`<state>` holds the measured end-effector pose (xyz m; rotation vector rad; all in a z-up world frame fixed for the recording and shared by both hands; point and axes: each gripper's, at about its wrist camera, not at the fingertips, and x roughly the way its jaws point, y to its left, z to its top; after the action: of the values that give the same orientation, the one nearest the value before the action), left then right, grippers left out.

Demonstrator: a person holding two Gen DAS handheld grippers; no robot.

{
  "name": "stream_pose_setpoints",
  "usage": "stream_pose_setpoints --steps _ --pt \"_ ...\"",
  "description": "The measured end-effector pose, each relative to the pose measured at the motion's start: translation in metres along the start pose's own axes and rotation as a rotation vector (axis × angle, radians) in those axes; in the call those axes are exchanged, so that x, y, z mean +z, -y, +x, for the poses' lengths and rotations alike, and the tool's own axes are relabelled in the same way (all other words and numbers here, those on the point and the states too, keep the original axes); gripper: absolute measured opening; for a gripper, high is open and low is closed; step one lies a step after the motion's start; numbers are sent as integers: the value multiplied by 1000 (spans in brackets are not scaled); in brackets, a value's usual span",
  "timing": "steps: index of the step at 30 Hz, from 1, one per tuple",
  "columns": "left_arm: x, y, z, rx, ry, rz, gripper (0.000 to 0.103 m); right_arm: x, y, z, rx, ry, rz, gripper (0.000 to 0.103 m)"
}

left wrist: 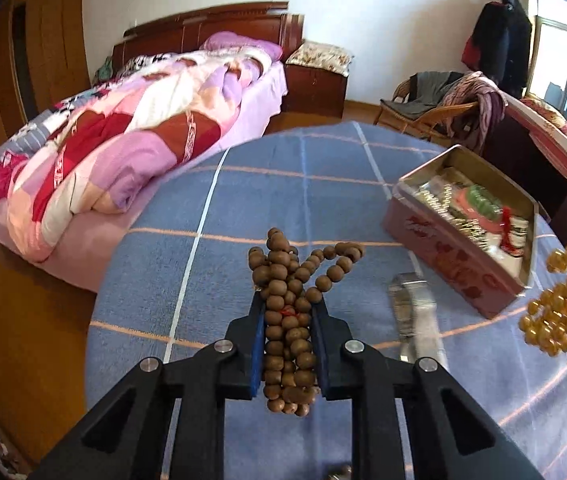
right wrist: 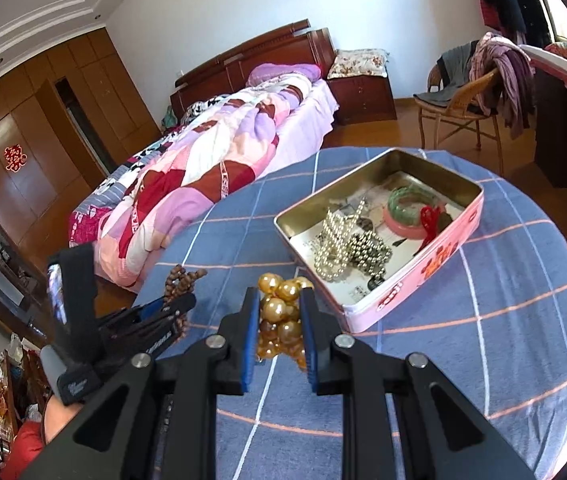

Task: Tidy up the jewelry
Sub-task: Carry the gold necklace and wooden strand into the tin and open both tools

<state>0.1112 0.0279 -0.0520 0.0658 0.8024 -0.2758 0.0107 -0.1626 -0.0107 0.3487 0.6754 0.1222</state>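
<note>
My left gripper (left wrist: 288,300) is shut on a bunched strand of brown wooden beads (left wrist: 287,344), held above the blue checked tablecloth (left wrist: 267,184). My right gripper (right wrist: 279,294) is shut on a cluster of golden beads (right wrist: 279,312), which also shows at the right edge of the left wrist view (left wrist: 555,320). An open pink tin (right wrist: 423,276) stands just right of and beyond the right gripper. It holds pearl strands (right wrist: 335,240), a green bangle (right wrist: 411,200) and a red piece. The left gripper (right wrist: 175,304) with the brown beads (right wrist: 181,280) sits to the left of the right one.
A metal watch band (left wrist: 407,304) lies on the cloth between the brown beads and the tin (left wrist: 463,276). Beyond the round table are a bed with a quilt (right wrist: 223,160), a nightstand (right wrist: 363,92) and a wicker chair with clothes (right wrist: 467,108).
</note>
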Motion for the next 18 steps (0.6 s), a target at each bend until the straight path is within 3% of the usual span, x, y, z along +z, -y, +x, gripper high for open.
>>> stream_pose_setpoints --steps 12,18 --pt "6 27 -50 -72 97 51 20 1 5 -28 -26 64 14 23" --pt "3 38 -70 -172 135 65 20 -1 16 -42 -81 95 -4 23"
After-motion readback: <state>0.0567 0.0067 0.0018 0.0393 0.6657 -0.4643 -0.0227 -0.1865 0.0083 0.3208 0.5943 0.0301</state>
